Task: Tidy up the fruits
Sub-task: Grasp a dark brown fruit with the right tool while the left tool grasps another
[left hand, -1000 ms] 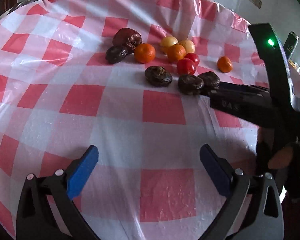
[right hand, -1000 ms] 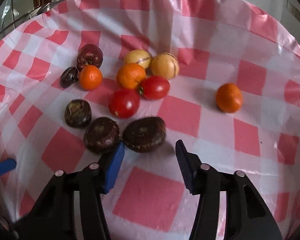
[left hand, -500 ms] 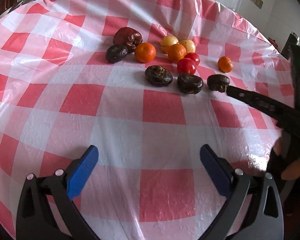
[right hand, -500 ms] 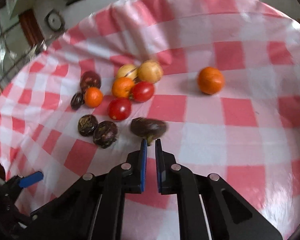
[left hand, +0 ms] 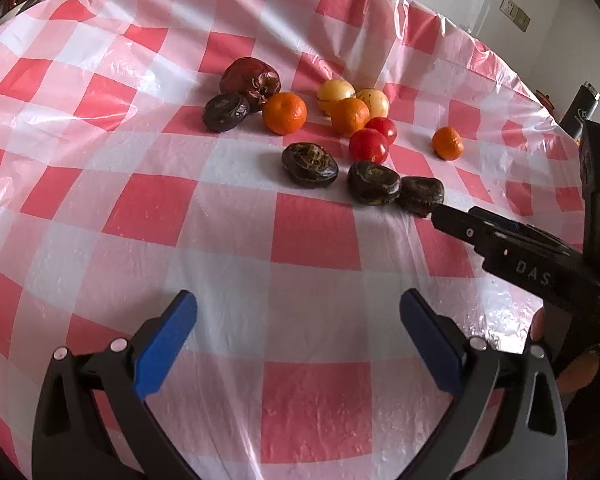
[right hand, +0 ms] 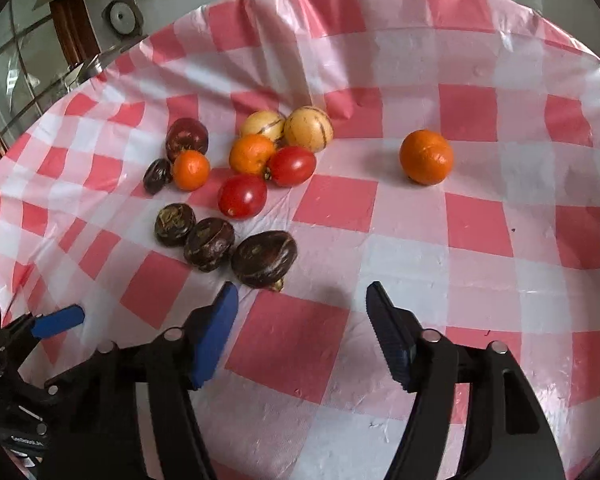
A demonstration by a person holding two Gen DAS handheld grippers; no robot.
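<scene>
Our right gripper [right hand: 300, 300] is opening, nothing between its jaws, just behind the dark fruit [right hand: 265, 258]. Our left gripper [left hand: 298, 316] hangs released over the checkered tablecloth [left hand: 312, 232].

Wide bare tablecloth [right hand: 480, 264] lies ahead and right of my right gripper [right hand: 300, 312], jaws opening on nothing. One lone orange [right hand: 426, 156] sits out there. Leftward the dark fruit [right hand: 265, 258] and crowded cluster block my way.
</scene>
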